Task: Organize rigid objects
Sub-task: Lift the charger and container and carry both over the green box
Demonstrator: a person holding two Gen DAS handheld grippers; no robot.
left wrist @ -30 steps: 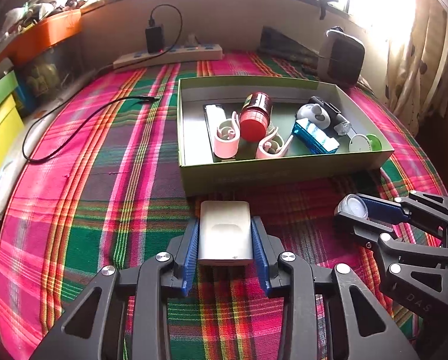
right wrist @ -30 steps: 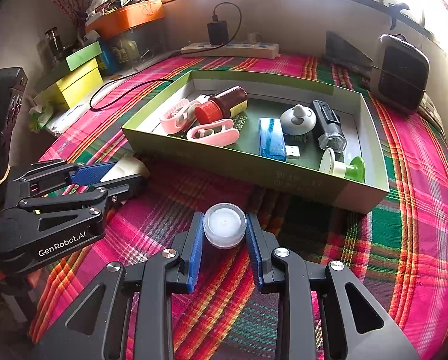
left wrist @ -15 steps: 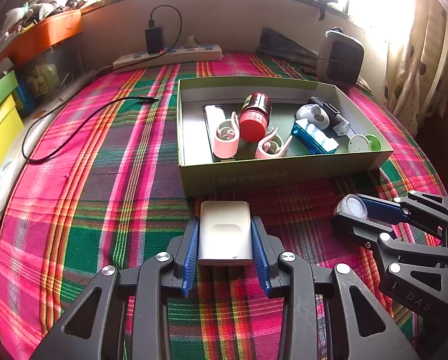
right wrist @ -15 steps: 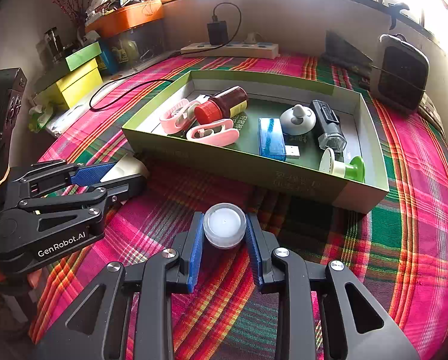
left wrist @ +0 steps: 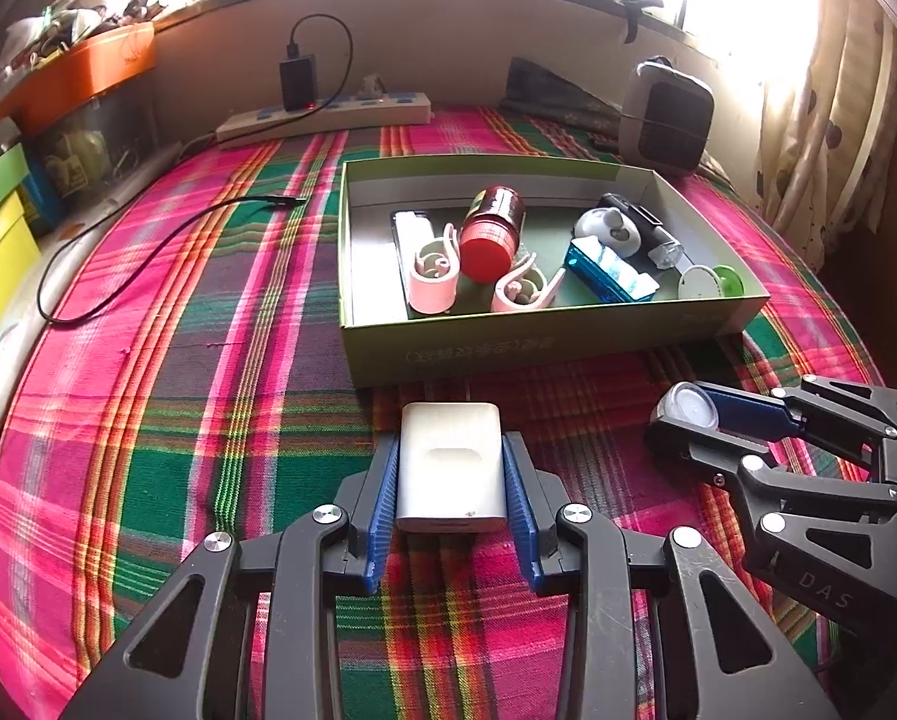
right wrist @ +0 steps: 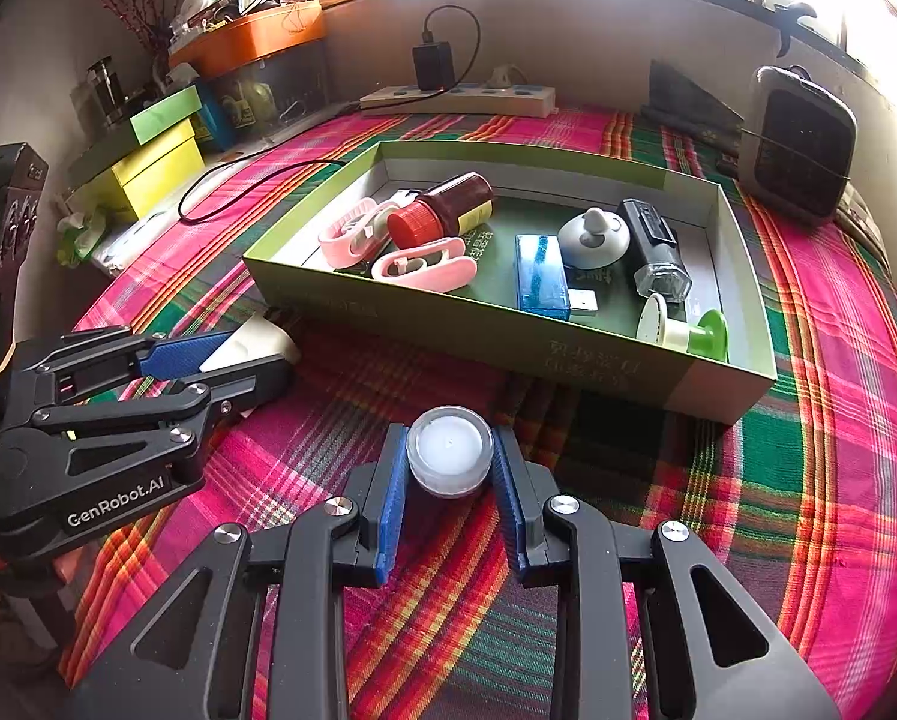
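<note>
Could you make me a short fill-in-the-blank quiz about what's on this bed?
1. The left gripper is shut on a white ____ case.
2. The right gripper is shut on a small ____ jar.
3. The brown bottle in the green box has a ____ cap.

Missing words: rectangular; round; red

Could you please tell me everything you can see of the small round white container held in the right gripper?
The small round container is a squat, translucent plastic tub, its flat top face white, no label visible. It sits upright between the blue pads of the right gripper, which press its sides. It is over the plaid cloth, just in front of the green box, outside it. Whether it rests on the cloth is unclear.
</note>
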